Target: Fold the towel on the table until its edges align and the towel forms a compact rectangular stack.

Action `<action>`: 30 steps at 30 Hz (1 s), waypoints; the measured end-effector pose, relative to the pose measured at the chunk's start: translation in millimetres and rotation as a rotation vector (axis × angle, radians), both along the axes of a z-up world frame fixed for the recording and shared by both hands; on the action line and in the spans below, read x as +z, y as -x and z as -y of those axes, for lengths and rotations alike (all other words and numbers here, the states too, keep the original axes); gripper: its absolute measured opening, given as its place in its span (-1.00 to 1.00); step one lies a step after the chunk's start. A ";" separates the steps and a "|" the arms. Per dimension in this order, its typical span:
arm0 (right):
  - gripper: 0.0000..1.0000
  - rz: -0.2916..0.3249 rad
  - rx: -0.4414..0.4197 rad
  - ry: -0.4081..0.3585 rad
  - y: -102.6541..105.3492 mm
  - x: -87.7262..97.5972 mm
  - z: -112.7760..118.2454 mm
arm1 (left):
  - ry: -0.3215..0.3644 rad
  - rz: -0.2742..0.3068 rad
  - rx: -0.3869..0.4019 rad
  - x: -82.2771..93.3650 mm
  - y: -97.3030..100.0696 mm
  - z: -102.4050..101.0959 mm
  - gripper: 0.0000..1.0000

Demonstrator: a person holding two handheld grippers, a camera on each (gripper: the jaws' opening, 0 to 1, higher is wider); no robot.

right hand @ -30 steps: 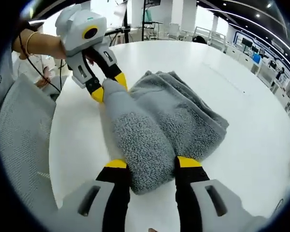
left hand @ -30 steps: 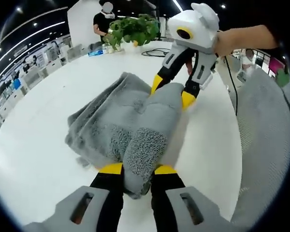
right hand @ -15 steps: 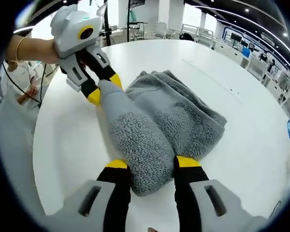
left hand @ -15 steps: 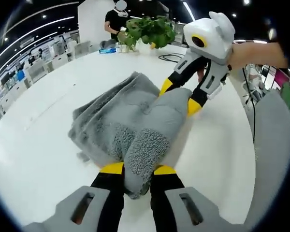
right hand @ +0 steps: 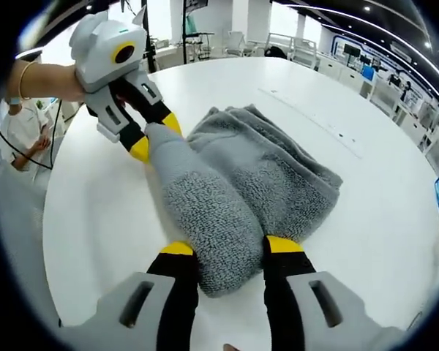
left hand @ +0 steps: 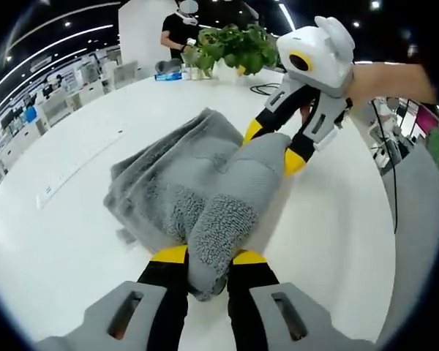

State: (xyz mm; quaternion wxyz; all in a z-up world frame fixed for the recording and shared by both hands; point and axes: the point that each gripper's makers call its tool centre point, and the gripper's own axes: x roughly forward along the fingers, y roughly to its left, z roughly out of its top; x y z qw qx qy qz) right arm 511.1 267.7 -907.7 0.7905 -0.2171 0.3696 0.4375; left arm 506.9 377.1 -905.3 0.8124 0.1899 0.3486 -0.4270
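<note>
A grey terry towel (left hand: 194, 186) lies bunched and partly folded on a round white table (left hand: 73, 241), roughly mid-table. One thick fold runs like a ridge across the heap, w/ the rest of the cloth piled in soft layers to one side of it.

In the left gripper view I see my left gripper (left hand: 208, 257) at the bottom, black jaws w/ yellow tips, pinched narrow on the near end of that ridge; the cloth bulges out between and below the tips. At the far end of the same ridge, the right gripper (left hand: 273, 146) comes in from the upper right, white-and-grey body, its yellow tips on either side of the towel end and touching it. A hand (left hand: 384, 79) holds it from the right.

In the right gripper view the same scene is mirrored: the towel (right hand: 234, 194) stretches away from my right gripper (right hand: 223, 248), whose jaws are clamped close on the fold's near end, and the left gripper (right hand: 155, 135) grips the opposite end at upper left, held by a hand (right hand: 47, 80) wearing a thin bangle. So the ridge is held at both ends, one gripper each; the bulk of the towel sits on the tabletop beside it.

Further out: a leafy green plant (left hand: 234, 47) stands near the table's far edge, w/ a person in dark clothes (left hand: 177, 33) behind it. A black cable (left hand: 260, 88) lies on the table near the plant. Bkgd is a bright showroom-type hall, details too small to tell.
</note>
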 end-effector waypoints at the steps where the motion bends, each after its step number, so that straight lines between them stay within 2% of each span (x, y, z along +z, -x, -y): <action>1: -0.34 0.002 -0.004 0.000 0.1 0.4 -0.2 | -0.004 -0.001 -0.002 -0.2 -1.5 0.1 -0.62; 11: -0.36 -0.009 -0.024 0.004 -15.0 -1.0 -1.2 | -0.013 0.005 0.020 -0.8 -7.7 -0.5 -0.62; 19: -0.35 -0.002 -0.035 -0.011 -14.5 -1.8 -0.6 | -0.017 0.006 0.019 -0.5 -8.8 -0.4 -0.61; 21: -0.34 -0.004 -0.018 0.011 -13.1 -0.6 -1.2 | -0.034 0.019 0.007 0.4 -7.6 0.6 -0.58; 24: -0.30 0.007 -0.017 0.036 -10.2 0.9 -2.8 | -0.090 0.032 -0.038 2.8 -4.3 1.1 -0.47; 27: -0.22 0.016 -0.051 0.029 -7.2 3.9 -4.4 | -0.070 0.027 -0.009 5.9 -3.7 3.5 -0.26; 28: -0.13 0.019 -0.053 0.024 -3.6 4.6 -7.2 | -0.045 0.022 0.014 7.7 -3.4 4.5 -0.20; 30: 0.01 0.014 -0.080 -0.002 -0.2 7.2 -10.8 | -0.038 0.023 0.024 11.8 0.0 4.1 -0.14</action>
